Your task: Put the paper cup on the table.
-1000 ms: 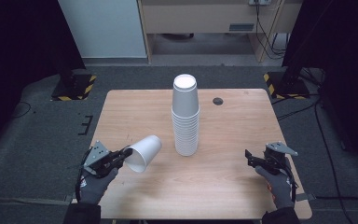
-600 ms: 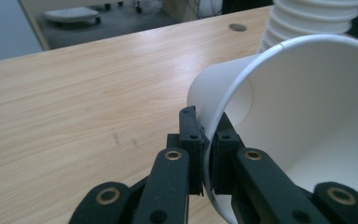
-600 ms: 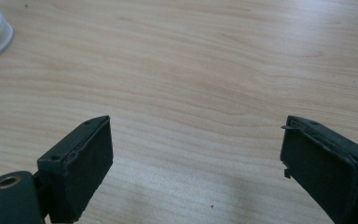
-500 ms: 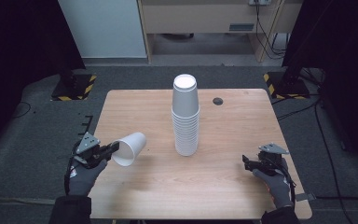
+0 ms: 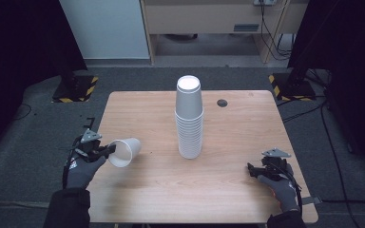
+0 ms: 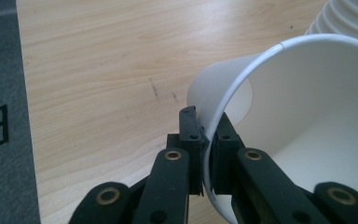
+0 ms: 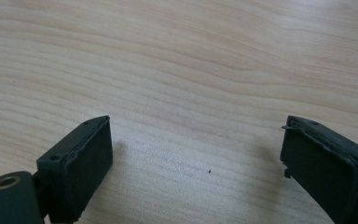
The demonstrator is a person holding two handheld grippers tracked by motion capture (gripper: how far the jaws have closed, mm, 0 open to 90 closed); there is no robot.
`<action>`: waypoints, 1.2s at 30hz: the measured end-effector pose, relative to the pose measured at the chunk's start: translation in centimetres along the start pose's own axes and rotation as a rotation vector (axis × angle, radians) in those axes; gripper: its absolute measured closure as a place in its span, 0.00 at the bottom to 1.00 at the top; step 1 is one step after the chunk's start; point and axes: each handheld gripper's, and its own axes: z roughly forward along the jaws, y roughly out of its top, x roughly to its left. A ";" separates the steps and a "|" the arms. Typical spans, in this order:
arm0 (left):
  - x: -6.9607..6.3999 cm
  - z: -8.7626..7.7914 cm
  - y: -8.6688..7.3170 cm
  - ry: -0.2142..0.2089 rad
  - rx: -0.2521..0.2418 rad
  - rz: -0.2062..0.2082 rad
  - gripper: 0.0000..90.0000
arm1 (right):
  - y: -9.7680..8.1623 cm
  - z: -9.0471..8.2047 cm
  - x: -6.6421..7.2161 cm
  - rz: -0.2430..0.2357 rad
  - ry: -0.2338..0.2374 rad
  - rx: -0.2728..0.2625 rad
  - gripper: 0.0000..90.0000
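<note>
Left gripper view, fingers (image 6: 223,140) pinching white cup (image 6: 307,130) rim, right gripper (image 7: 196,163) wide apart, seemingly empty.

Light wooden table (image 5: 247,199), dark grey carpet floor (image 5: 24,156), pale wall panel (image 5: 105,28), 2 hazard-striped stand bases (image 5: 76,90), trailing cables (image 5: 272,23).

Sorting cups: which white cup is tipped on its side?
The single cup pinched at its rim by the left gripper; the stacked cups stand upside down.
</note>
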 end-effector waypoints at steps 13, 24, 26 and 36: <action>0.9 0.3 0.9 0.032 0.157 -0.009 0.95 | -0.4 0.3 0.1 0.044 0.023 -0.015 0.08; 1.6 0.3 1.4 0.050 0.316 -0.037 0.95 | -0.4 0.2 0.1 0.046 0.023 -0.010 0.07; 1.7 0.1 1.7 0.059 0.349 -0.039 0.95 | -0.4 0.2 0.1 0.046 0.023 -0.011 0.07; 1.8 0.9 2.2 0.060 0.450 -0.051 0.95 | -0.4 0.3 0.1 0.046 0.023 -0.012 0.07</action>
